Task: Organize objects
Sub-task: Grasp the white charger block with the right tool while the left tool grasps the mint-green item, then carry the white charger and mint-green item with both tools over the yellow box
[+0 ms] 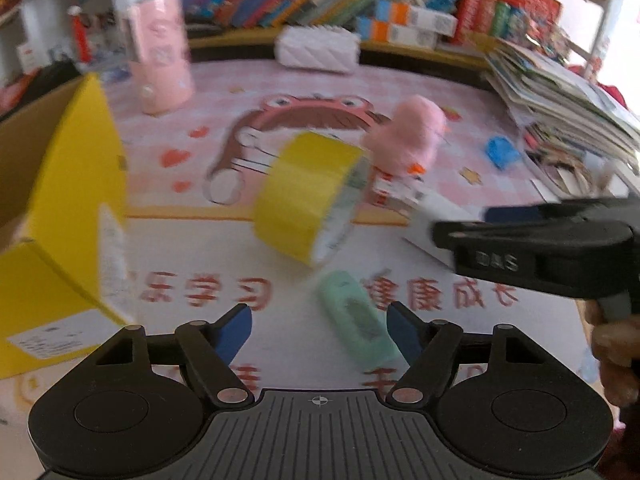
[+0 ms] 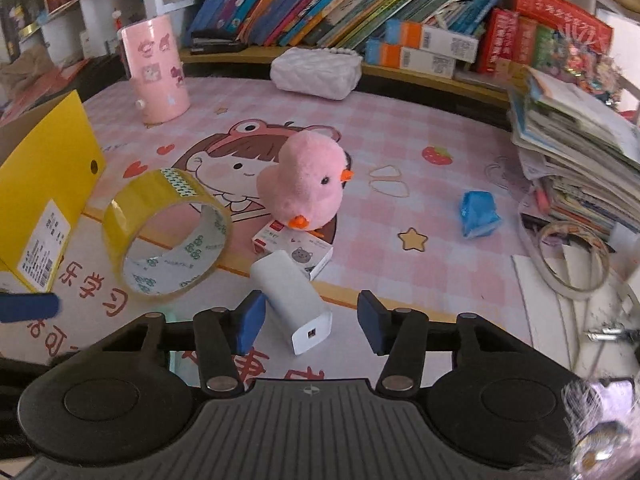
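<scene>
Red Chinese characters, partly readable as 乐学习, run across the desk mat (image 2: pixel 460 128) beneath both open grippers: left gripper (image 1: pixel 319 322) around a mint case (image 1: pixel 358 318), right gripper (image 2: pixel 311 318) around a white power bank (image 2: pixel 294 300) beside the yellow tape roll (image 2: pixel 168 236).

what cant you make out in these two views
- Yellow box: its inside is hidden; both views cut it off at the left edge.
- Mint green case: motion blur in the left wrist view hides its label; in the right wrist view the gripper body covers nearly all of it.
- Small white box: the pink chick sits on it and the power bank overlaps it.
- Blue packet: print too small to read.
</scene>
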Action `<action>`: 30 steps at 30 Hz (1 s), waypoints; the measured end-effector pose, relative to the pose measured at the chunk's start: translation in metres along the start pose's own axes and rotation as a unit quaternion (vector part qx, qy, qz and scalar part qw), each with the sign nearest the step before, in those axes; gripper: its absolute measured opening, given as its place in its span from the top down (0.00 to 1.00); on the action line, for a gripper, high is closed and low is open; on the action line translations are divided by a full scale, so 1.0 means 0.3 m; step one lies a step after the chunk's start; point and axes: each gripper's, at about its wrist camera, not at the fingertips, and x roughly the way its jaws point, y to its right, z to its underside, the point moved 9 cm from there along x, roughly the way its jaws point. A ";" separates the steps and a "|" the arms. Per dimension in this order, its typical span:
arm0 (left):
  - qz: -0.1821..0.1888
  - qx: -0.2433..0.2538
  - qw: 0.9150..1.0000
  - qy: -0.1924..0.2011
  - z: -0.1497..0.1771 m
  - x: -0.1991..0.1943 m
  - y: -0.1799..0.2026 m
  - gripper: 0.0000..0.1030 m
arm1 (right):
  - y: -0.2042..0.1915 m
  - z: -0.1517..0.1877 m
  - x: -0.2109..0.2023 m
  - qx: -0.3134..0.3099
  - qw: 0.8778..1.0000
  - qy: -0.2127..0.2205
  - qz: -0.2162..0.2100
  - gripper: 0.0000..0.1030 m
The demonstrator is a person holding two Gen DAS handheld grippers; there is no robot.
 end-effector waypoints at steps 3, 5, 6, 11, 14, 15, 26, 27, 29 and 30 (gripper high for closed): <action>0.006 0.017 1.000 -0.021 0.014 0.040 0.036 0.30 | -0.002 0.003 0.021 -0.003 1.000 -0.017 -0.022 0.56; 0.000 0.021 0.999 -0.037 0.023 0.066 0.042 0.36 | -0.011 0.005 0.035 -0.013 0.999 -0.027 -0.029 0.57; -0.004 0.019 0.999 -0.043 0.026 0.075 0.039 0.39 | -0.016 0.006 0.041 -0.020 0.999 -0.031 -0.032 0.58; -0.017 0.030 0.999 -0.037 0.024 0.077 0.047 0.49 | -0.027 0.010 0.065 -0.042 0.998 -0.039 -0.038 0.60; -0.012 0.040 0.999 -0.032 0.020 0.074 0.062 0.63 | -0.031 0.019 0.080 -0.053 0.997 -0.045 -0.035 0.62; -0.012 0.042 0.999 -0.031 0.019 0.073 0.064 0.69 | -0.032 0.024 0.085 -0.057 0.997 -0.047 -0.033 0.64; -0.002 0.003 1.000 0.019 -0.020 -0.001 0.008 0.78 | -0.029 0.033 0.023 -0.024 0.998 -0.031 -0.041 0.76; 0.000 0.001 1.000 0.024 -0.022 -0.011 0.007 0.78 | -0.026 0.032 0.009 -0.012 0.999 -0.028 -0.042 0.76; 0.002 -0.001 1.000 0.031 -0.021 -0.030 0.002 0.78 | -0.022 0.028 -0.018 0.010 0.999 -0.022 -0.042 0.76; 0.003 -0.002 0.999 0.034 -0.019 -0.039 -0.001 0.78 | -0.021 0.026 -0.034 0.021 0.999 -0.017 -0.041 0.76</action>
